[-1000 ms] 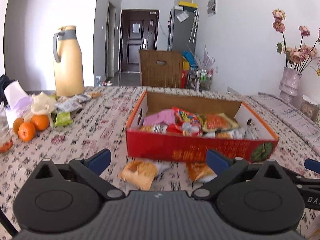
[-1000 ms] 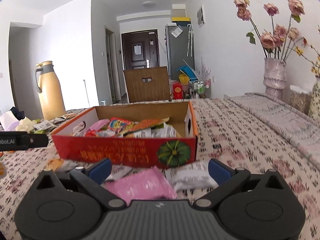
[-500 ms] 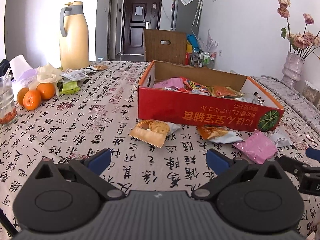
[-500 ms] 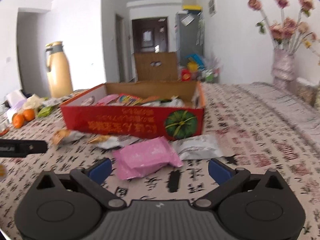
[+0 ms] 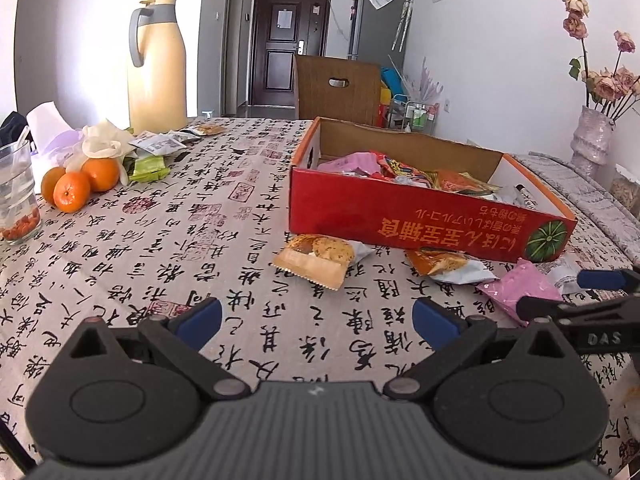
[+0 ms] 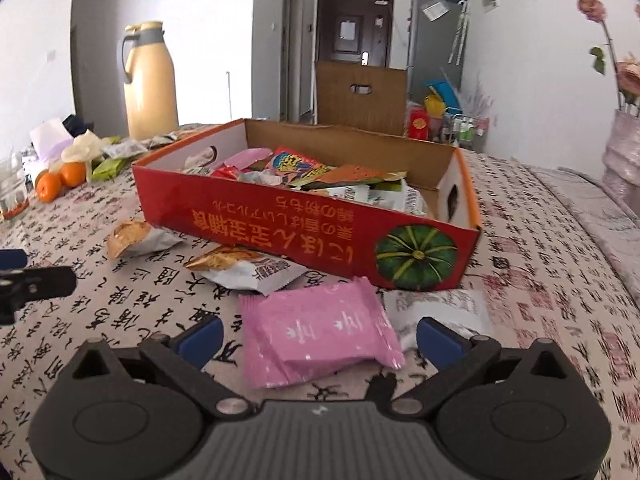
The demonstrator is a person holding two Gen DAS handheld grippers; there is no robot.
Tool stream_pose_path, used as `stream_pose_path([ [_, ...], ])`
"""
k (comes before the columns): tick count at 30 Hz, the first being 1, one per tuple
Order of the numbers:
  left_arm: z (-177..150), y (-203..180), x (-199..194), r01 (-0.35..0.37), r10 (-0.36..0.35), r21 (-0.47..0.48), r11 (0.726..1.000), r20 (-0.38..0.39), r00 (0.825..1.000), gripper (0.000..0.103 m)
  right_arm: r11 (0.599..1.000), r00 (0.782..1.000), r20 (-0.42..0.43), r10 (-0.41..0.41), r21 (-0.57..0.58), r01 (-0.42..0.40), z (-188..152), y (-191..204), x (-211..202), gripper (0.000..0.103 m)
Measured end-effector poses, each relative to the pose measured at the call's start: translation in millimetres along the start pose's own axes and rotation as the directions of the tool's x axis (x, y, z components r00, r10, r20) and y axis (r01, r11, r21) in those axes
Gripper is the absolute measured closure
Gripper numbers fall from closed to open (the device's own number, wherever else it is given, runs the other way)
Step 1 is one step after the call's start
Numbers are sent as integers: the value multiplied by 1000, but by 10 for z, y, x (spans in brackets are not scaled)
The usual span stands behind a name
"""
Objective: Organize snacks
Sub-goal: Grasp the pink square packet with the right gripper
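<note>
Left wrist view: left gripper (image 5: 316, 322) spread wide, empty, above the calligraphy-print tablecloth (image 5: 160, 240). Ahead, a shallow red cardboard box (image 5: 400, 220) with a pumpkin picture at its right front corner, filled with mixed snack packets. In front of the box, on the cloth: a tan cookie packet (image 5: 316, 258), an orange-and-white packet (image 5: 448, 266) touching the box front, a pink packet (image 5: 524, 288) further right. Oranges (image 5: 80, 184), a glass (image 5: 18, 196) and a cream thermos (image 5: 158, 66) far left.

Right wrist view: right gripper (image 6: 320, 336) likewise parted, gripping nothing. Between its blue fingertips (image 6: 440, 340), the pink packet (image 6: 316, 332), glossy, crimped at the ends, faint white print, flat on the cloth. Just behind its right end, a white packet (image 6: 440, 308), near the box's (image 6: 280, 224) pumpkin corner. Left of that, the orange-and-white packet (image 6: 248, 268) and the cookie packet (image 6: 136, 236).
</note>
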State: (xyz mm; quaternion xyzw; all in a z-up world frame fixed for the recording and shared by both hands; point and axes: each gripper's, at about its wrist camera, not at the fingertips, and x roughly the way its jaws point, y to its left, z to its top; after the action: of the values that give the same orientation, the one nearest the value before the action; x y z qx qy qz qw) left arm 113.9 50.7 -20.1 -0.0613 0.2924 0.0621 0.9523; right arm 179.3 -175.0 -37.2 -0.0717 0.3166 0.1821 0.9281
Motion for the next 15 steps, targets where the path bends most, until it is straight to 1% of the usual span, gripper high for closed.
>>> stream_pose_path([
  [7, -4, 24, 5, -1, 1, -4, 1000, -4, 1000, 0, 999, 999, -38, 14, -45, -16, 77, 63, 244, 2],
  [11, -2, 23, 10, -2, 2, -5, 1000, -5, 1000, 0, 998, 997, -75, 18, -54, -22, 44, 70, 352, 7],
  [15, -5, 20, 21, -2, 2, -5, 1000, -10, 1000, 0, 998, 995, -79, 55, -24, -57, 34, 29, 344, 16],
])
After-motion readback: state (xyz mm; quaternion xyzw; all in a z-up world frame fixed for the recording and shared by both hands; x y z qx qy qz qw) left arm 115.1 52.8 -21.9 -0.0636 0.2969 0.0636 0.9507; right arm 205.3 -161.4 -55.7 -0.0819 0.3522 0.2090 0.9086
